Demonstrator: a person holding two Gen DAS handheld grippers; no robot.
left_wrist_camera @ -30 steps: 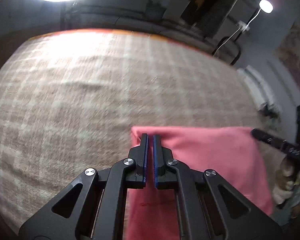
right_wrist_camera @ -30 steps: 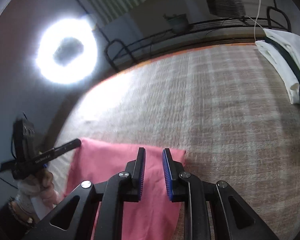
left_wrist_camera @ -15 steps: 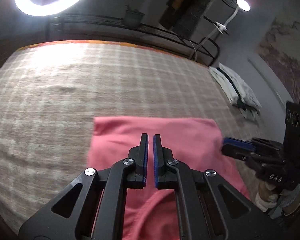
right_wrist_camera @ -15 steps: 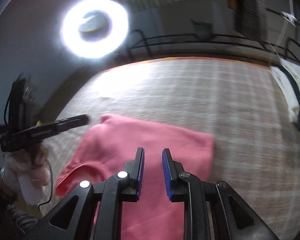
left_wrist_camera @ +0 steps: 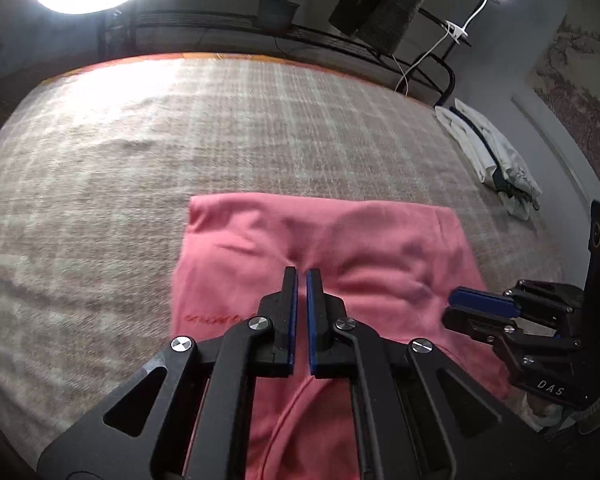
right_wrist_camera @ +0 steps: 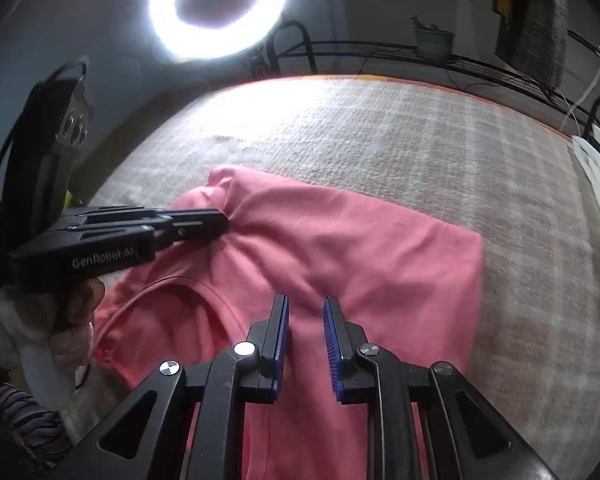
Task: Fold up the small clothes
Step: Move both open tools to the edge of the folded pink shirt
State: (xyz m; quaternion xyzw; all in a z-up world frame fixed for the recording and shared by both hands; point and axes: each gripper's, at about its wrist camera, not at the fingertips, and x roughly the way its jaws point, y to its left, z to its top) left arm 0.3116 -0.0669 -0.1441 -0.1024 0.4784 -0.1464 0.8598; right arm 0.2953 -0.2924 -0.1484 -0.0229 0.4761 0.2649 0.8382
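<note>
Both claws hover over the pink T-shirt (left_wrist_camera: 320,248), left claw (left_wrist_camera: 301,276) nearly closed, right claw (right_wrist_camera: 305,308) narrowly parted; each should pinch a hem corner evenly.

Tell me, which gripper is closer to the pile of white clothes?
Right. The right gripper is on the pink shirt's side toward the white clothes; the left gripper is farther away.

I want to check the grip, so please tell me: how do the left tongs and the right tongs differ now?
The left tongs stand nearly shut, with only a thin slit between the pads; the right tongs show a clear gap. The left tongs reach toward the pink garment near its left edge; the right tongs sit over its middle. Both have black fingers with blue pads and hover over the same garment.
</note>
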